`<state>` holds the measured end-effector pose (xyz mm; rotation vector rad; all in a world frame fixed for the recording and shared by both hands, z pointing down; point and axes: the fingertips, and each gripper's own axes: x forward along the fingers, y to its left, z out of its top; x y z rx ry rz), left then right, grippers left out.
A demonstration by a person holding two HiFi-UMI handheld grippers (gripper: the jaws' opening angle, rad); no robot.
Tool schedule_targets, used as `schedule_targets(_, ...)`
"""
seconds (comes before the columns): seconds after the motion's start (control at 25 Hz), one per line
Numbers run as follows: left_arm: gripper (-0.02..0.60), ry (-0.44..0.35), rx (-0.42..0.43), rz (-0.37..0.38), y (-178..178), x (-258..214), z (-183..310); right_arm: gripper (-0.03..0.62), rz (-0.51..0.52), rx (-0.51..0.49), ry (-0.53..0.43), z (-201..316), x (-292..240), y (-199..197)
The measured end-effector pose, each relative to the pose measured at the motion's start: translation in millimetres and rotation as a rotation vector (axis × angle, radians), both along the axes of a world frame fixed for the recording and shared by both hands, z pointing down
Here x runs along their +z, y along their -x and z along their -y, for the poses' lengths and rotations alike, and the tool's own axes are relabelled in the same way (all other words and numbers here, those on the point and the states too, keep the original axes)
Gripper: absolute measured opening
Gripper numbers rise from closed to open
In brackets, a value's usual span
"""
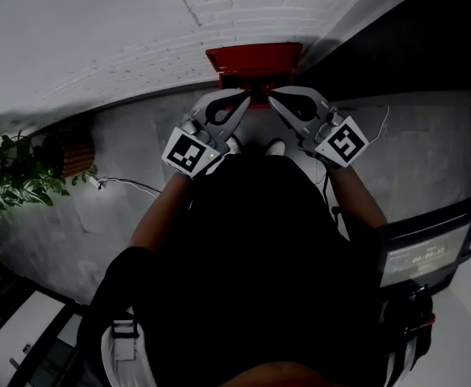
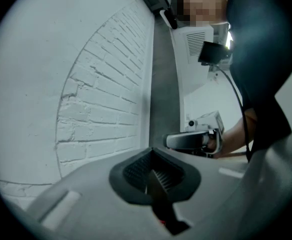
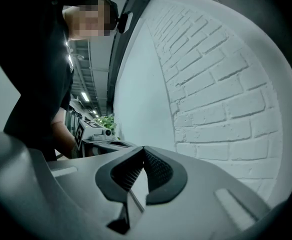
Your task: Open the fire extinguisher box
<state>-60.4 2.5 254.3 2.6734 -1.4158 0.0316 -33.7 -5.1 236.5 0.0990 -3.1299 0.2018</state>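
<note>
One box (image 1: pixel 254 61); two grippers (image 1: pixel 244 100) (image 1: pixel 273 101); plant (image 1: pixel 10 180) — probably one.

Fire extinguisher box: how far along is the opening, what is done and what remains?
Done: only the approach. The left claw and right claw hang just in front of the red box at the foot of the brick wall. In hand: nothing, since both claws are shut and empty. Left: gripping and opening the door; no open door shows.

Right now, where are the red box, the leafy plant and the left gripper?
Red box (image 1: pixel 254 59), head view: middle of its red face, against the wall.
Leafy plant (image 1: pixel 10 185), head view: on its green leaves, far left.
Left gripper (image 1: pixel 245 97), head view: at its jaw tips, near the box.
</note>
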Motion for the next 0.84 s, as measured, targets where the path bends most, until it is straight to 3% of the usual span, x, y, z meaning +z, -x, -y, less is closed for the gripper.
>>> schedule_targets(0.84, 0.002, -0.004, 0.015, -0.001, -12.6, -1.3, 12.2, 0.009, 0.007, 0.017, 0.012, 9.3, -2.1, -11.5)
